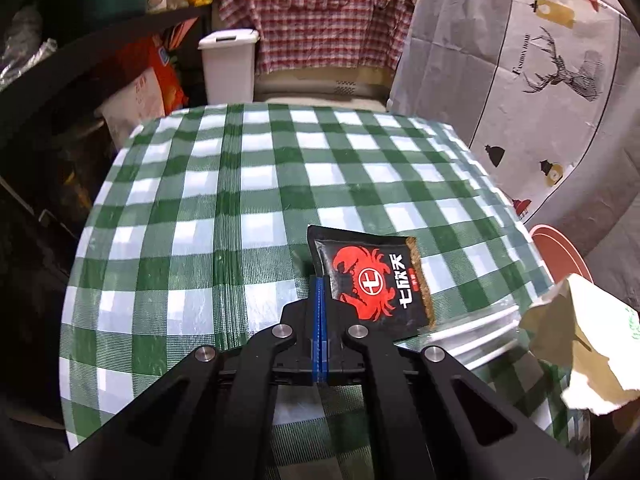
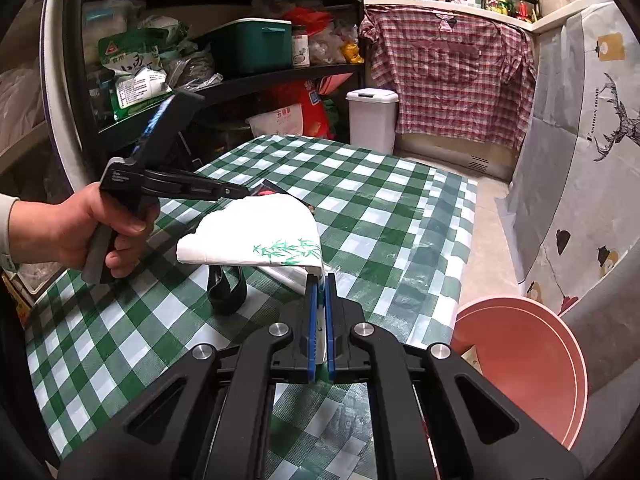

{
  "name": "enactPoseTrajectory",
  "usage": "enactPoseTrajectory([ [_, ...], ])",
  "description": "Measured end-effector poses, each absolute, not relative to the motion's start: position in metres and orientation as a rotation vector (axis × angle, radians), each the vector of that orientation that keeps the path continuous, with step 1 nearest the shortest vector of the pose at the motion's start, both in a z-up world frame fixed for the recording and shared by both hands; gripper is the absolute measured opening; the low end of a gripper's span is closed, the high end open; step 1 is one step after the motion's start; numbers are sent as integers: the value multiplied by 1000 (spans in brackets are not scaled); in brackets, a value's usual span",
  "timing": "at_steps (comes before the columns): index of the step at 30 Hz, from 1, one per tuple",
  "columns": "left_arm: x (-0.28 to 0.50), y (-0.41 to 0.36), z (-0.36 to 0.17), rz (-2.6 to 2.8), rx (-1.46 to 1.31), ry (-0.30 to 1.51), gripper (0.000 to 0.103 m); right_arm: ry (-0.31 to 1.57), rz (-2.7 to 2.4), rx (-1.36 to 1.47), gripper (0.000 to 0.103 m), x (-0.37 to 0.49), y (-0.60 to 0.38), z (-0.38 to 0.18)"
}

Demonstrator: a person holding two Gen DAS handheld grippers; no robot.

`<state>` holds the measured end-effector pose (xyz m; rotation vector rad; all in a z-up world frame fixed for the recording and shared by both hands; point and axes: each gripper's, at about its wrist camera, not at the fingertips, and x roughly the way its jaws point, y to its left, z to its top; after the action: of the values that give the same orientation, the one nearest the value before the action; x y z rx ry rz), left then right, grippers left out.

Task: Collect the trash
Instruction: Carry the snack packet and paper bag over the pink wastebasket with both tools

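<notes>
Item 1: left hand-held gripper [image 1: 320, 280], blue-padded jaws pressed together on the edge of a black foil snack packet printed with a red crab [image 1: 370, 280]. The packet is lifted above the counter covered in green-and-white checked oilcloth [image 1: 200, 208].

Item 2: right hand-held gripper [image 2: 320, 280], jaws narrow, pinching a corner of a white paper wrapper with green bamboo print [image 2: 256, 236]. The wrapper hangs clear of the counter, just in front of the left gripper's fingers.

Item 3: round salmon-pink plastic basin [image 2: 524, 364], on the floor by the counter's right edge; likely the drop point, though a white lidded plastic bin [image 2: 372, 120] stands beyond the far end.

Item 4: black strap loop [image 2: 226, 292], lying on the counter beneath the wrapper; whether it counts as trash is unclear.

Risks, as judged:
- Both grips catch only an edge; slick foil or thin paper may slip or tear on a quick swing.
- The two pieces are near each other; the wide wrapper could snag the packet.
- Light paper released high may drift past the basin's rim.
</notes>
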<state>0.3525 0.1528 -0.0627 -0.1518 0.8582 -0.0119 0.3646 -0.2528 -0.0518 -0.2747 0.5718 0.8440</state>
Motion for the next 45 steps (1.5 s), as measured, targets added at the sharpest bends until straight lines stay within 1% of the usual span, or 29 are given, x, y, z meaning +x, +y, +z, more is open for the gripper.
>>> enactPoseTrajectory([
  [24,287,134,16,-9,-122,715,0,550,733,-194,4,354,-263,-18],
  [36,252,120,40,30,-165,675,0,529,663,-150,4,345,-276,-1],
  [45,222,96,54,37,-220,636,0,508,640,-117,4,339,-293,11],
])
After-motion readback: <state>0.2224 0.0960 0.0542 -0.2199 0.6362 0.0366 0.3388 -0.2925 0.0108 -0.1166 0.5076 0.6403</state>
